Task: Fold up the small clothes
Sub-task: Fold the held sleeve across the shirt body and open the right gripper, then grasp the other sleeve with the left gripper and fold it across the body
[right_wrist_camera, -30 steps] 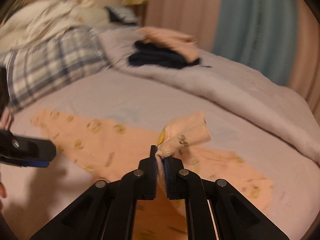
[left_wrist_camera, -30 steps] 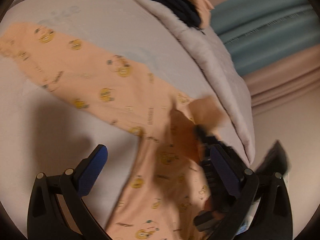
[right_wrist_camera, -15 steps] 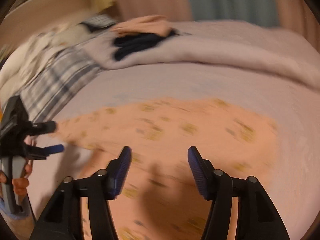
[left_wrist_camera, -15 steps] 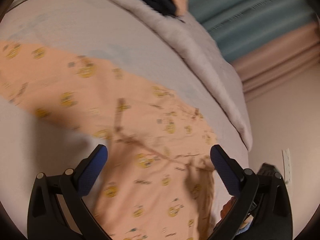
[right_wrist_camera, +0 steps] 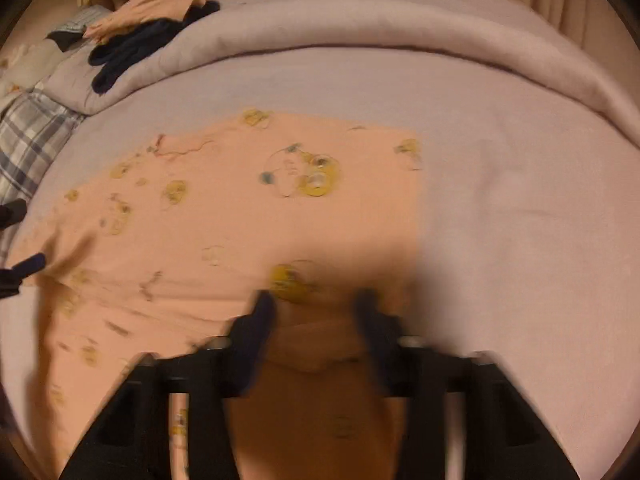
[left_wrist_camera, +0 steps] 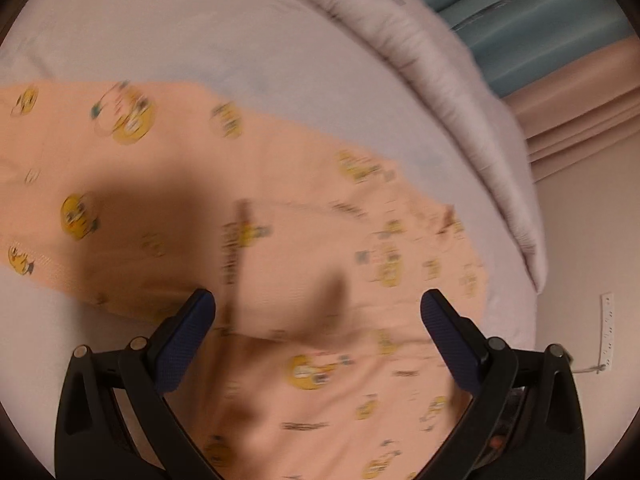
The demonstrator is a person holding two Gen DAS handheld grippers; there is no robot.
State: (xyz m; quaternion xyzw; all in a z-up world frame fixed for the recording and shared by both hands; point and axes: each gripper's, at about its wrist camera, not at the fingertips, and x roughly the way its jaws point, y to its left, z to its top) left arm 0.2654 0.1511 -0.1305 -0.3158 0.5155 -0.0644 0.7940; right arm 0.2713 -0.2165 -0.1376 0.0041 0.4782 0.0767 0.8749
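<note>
A peach garment with yellow cartoon prints (left_wrist_camera: 280, 240) lies spread flat on the pale bed sheet (left_wrist_camera: 160, 32). It also shows in the right wrist view (right_wrist_camera: 248, 208). My left gripper (left_wrist_camera: 318, 312) is open and empty, low over the garment. My right gripper (right_wrist_camera: 316, 308) is open and empty, blurred by motion, close over the garment's near part. The blue tips of the left gripper (right_wrist_camera: 28, 264) show at the left edge of the right wrist view.
A rolled grey duvet (right_wrist_camera: 400, 28) runs along the far side of the bed. A dark blue garment (right_wrist_camera: 132, 52) and a peach one (right_wrist_camera: 156, 4) lie on it. A plaid pillow (right_wrist_camera: 28, 136) is at the left. Curtains (left_wrist_camera: 540, 20) and a wall lie beyond the bed.
My right gripper has let go of the garment's cuff and opened; the folded part now lies flat. Both grippers have moved lower and closer over the garment.
</note>
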